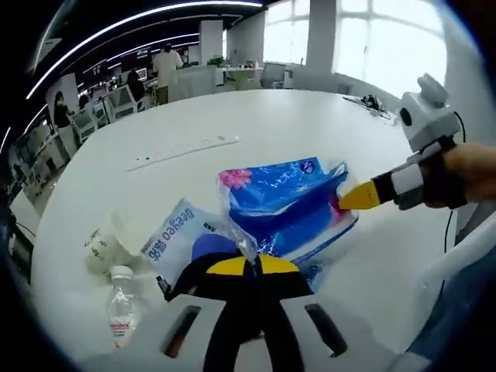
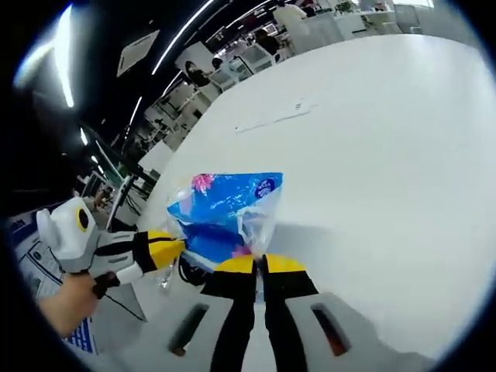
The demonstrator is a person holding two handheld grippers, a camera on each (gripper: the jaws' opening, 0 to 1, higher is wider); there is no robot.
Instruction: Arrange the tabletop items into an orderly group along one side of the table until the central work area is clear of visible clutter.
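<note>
A blue tissue pack (image 1: 283, 198) (image 2: 225, 205) in loose clear wrap sits on the white round table (image 1: 310, 132). My left gripper (image 1: 248, 266) is shut on the pack's near wrap edge; in the right gripper view it (image 2: 172, 246) comes in from the left against the pack's lower corner. My right gripper (image 2: 260, 265) is shut on the wrap at the opposite end, and in the left gripper view it (image 1: 358, 197) pinches the pack's right corner. A pale Deeyeo tissue pack (image 1: 180, 236) lies beside the blue one.
A paper cup (image 1: 105, 244) lies on its side at the left, with a small water bottle (image 1: 120, 308) below it. A long white strip (image 1: 182, 149) (image 2: 271, 120) lies farther out. Cables (image 1: 372, 101) rest near the far edge. Office desks and people stand beyond.
</note>
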